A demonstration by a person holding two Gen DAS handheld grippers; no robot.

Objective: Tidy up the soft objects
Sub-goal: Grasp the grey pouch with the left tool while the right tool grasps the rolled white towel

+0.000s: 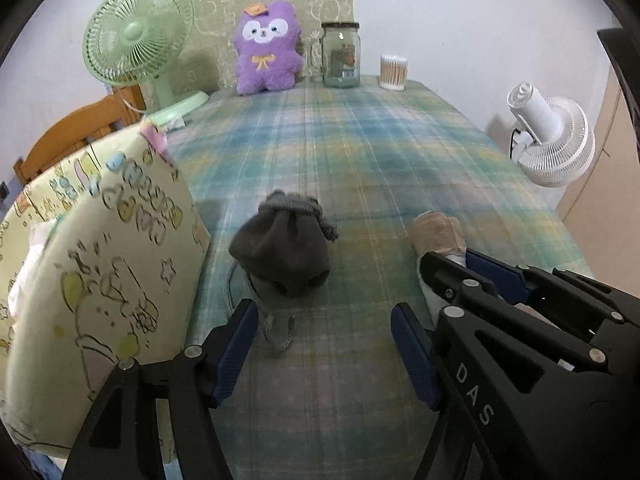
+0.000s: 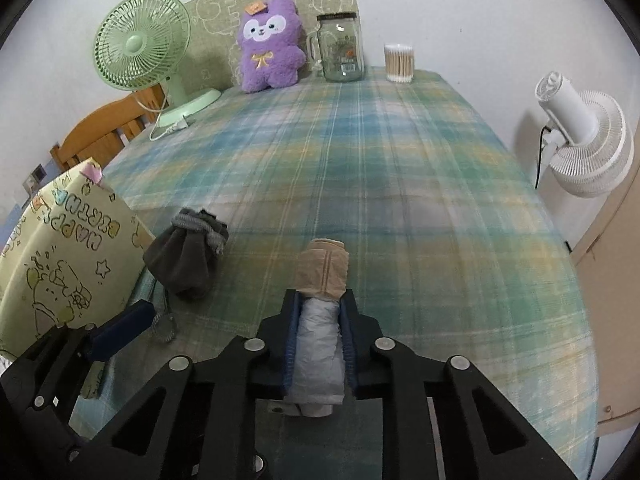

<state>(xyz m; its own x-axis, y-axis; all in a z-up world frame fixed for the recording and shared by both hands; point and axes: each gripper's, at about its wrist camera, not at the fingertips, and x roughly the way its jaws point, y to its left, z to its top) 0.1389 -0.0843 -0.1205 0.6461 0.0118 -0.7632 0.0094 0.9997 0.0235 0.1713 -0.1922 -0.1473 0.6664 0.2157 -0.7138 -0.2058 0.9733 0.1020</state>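
A dark grey balled sock bundle (image 1: 282, 250) lies on the plaid tablecloth (image 1: 360, 152), just ahead of my open left gripper (image 1: 324, 344); it also shows in the right wrist view (image 2: 186, 256). My right gripper (image 2: 320, 344) is shut on a rolled soft bundle (image 2: 320, 344), white at the near end and tan at the far end (image 2: 324, 268). In the left wrist view the right gripper (image 1: 460, 276) sits to the right with the tan roll (image 1: 438, 232) sticking out. A yellow cartoon-print bag (image 1: 100, 264) stands at the left, also visible in the right wrist view (image 2: 60, 264).
At the table's far end stand a green desk fan (image 1: 140, 36), a purple plush toy (image 1: 266, 48), a glass jar (image 1: 340, 54) and a cotton swab tub (image 1: 394, 72). A white fan (image 1: 552, 136) is off the right edge. A wooden chair (image 1: 80, 128) is at the left.
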